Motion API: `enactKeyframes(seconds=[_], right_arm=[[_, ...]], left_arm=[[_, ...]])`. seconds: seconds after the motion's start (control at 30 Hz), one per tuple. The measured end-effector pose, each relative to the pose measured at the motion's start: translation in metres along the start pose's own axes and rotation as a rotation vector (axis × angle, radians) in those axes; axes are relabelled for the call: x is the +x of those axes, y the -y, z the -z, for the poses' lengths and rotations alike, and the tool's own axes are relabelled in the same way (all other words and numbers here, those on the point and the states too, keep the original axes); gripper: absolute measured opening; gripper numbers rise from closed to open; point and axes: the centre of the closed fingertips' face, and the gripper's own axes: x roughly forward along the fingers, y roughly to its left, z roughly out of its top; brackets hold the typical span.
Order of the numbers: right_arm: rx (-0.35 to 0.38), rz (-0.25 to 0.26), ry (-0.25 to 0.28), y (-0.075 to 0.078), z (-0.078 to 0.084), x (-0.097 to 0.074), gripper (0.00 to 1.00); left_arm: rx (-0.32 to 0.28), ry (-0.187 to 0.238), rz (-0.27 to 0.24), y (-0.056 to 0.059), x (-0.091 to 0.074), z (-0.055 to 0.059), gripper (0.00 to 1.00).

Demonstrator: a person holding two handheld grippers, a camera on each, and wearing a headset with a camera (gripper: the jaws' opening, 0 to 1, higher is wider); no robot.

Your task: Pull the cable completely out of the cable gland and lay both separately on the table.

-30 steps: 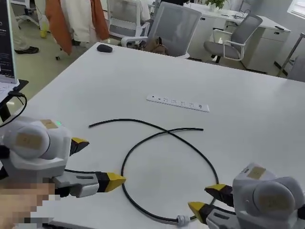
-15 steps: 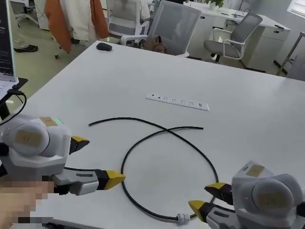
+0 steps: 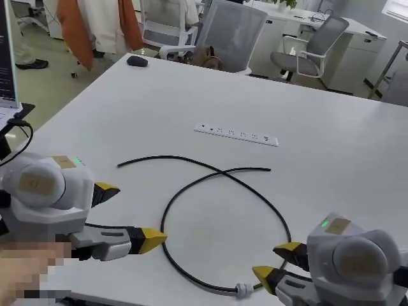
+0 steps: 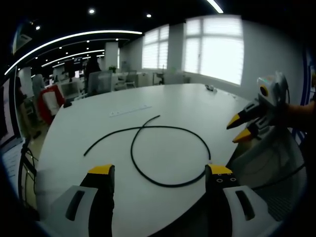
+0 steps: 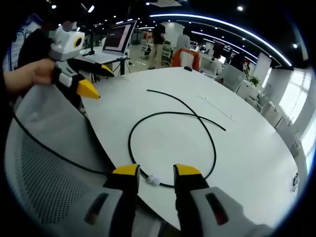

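our left tongs gape wide and hold nothing. our right tongs stand open more narrowly, also empty. the white cable gland lies on the surface just beside the right tips, near the front edge and well apart from the left pair. it sits threaded on the black cable, its axis along the cord, roughly left to right. the cable loops between both tongs and crosses itself, its ends pointing left and right.
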Motion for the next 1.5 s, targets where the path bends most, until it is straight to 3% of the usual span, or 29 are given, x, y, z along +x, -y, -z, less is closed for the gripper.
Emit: enactKeyframes(seconds=[0.6, 0.63, 0.67, 0.73, 0.77, 0.83, 0.97, 1.17, 1.23, 1.27, 1.37, 1.5], right_arm=[[-0.016, 0.017, 0.001, 0.003, -0.001, -0.001, 0.27], [-0.03, 0.028, 0.002, 0.006, -0.001, -0.001, 0.27], [-0.081, 0.074, -0.018, 0.016, 0.001, -0.004, 0.27], [-0.035, 0.059, -0.03, 0.015, 0.004, -0.002, 0.28], [0.0, 0.014, -0.011, 0.008, 0.001, -0.001, 0.29], [0.025, -0.013, 0.0, 0.007, 0.0, -0.002, 0.29], [0.084, -0.039, 0.01, 0.005, 0.0, -0.004, 0.29], [0.055, -0.047, -0.003, 0.002, -0.001, -0.009, 0.29], [-0.034, -0.001, -0.046, 0.011, 0.008, -0.013, 0.28], [-0.032, 0.017, -0.08, 0.016, 0.017, -0.014, 0.28], [0.052, 0.019, -0.076, 0.02, 0.028, -0.016, 0.28], [0.057, 0.031, -0.09, 0.019, 0.037, -0.018, 0.28]], left_arm=[[0.015, -0.028, 0.024, 0.006, 0.003, 0.004, 0.75], [0.017, -0.028, 0.027, 0.007, 0.003, 0.004, 0.75], [0.02, -0.029, 0.03, 0.008, 0.004, 0.002, 0.75], [0.029, -0.024, 0.031, 0.009, 0.004, -0.001, 0.75], [0.034, -0.025, 0.033, 0.01, 0.005, -0.002, 0.75], [0.052, -0.038, 0.042, 0.013, 0.005, -0.001, 0.75], [0.075, -0.043, 0.072, 0.02, 0.007, -0.006, 0.74], [0.172, -0.065, 0.148, 0.035, 0.02, -0.019, 0.73], [0.187, -0.087, 0.183, 0.041, 0.026, -0.018, 0.73], [0.21, -0.099, 0.202, 0.044, 0.031, -0.018, 0.73], [0.243, -0.132, 0.241, 0.053, 0.043, -0.013, 0.72], [0.26, -0.167, 0.289, 0.066, 0.06, -0.007, 0.72]])
